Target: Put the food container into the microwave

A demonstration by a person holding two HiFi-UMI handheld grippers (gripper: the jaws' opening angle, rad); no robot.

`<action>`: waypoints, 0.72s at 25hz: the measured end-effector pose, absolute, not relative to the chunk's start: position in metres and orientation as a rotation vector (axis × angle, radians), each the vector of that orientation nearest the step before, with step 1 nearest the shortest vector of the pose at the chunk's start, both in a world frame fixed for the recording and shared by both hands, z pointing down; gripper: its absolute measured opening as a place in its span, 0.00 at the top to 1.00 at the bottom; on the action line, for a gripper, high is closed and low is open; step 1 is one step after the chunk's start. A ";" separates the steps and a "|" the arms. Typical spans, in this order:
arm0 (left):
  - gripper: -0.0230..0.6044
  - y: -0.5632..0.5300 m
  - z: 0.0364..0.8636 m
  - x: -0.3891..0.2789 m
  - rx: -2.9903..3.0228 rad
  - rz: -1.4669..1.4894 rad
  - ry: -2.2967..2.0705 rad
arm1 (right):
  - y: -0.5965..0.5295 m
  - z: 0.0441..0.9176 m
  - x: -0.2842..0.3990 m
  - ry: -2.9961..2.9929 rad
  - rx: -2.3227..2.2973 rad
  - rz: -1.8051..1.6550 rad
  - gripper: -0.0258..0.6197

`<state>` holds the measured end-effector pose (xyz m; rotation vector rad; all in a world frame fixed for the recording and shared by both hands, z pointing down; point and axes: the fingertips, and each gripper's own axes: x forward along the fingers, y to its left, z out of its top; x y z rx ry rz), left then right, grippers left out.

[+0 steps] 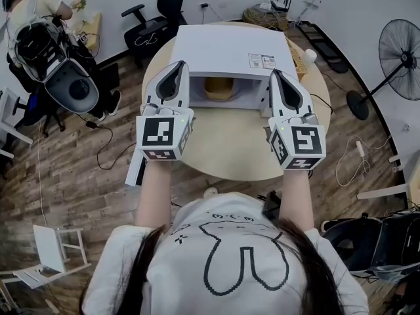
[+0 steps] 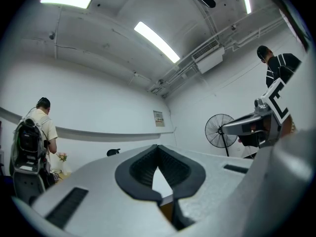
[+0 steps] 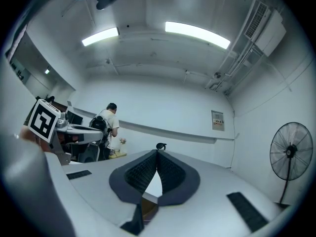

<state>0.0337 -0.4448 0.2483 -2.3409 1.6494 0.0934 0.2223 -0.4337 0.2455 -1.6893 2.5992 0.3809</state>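
While container (image 1: pixel 218 88) sits in microwave (image 1: pixel 230 48) — left gripper (image 1: pixel 182 66), right gripper (image 1: pixel 274 73) closed, empty.

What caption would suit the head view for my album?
Left gripper and right gripper, both shut and empty, held before the open microwave with the food container inside.

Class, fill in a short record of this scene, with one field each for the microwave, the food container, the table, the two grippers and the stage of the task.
microwave: white, on the table, front open
food container: tan, inside the microwave
table: round, light wood
left gripper: fingers together, nothing held, in front of the microwave
right gripper: fingers together, nothing held, in front of the microwave
stage: container already inside, microwave not yet closed
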 end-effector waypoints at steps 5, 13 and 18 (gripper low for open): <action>0.95 -0.446 0.246 0.034 -2.336 0.100 1.649 | -0.434 0.244 0.219 2.604 -1.683 0.416 0.92; 0.95 -0.446 0.243 0.037 -2.321 0.077 1.622 | -0.435 0.250 0.219 2.608 -1.691 0.413 0.92; 0.95 -0.445 0.243 0.036 -2.319 0.072 1.615 | -0.436 0.251 0.218 2.595 -1.697 0.394 0.92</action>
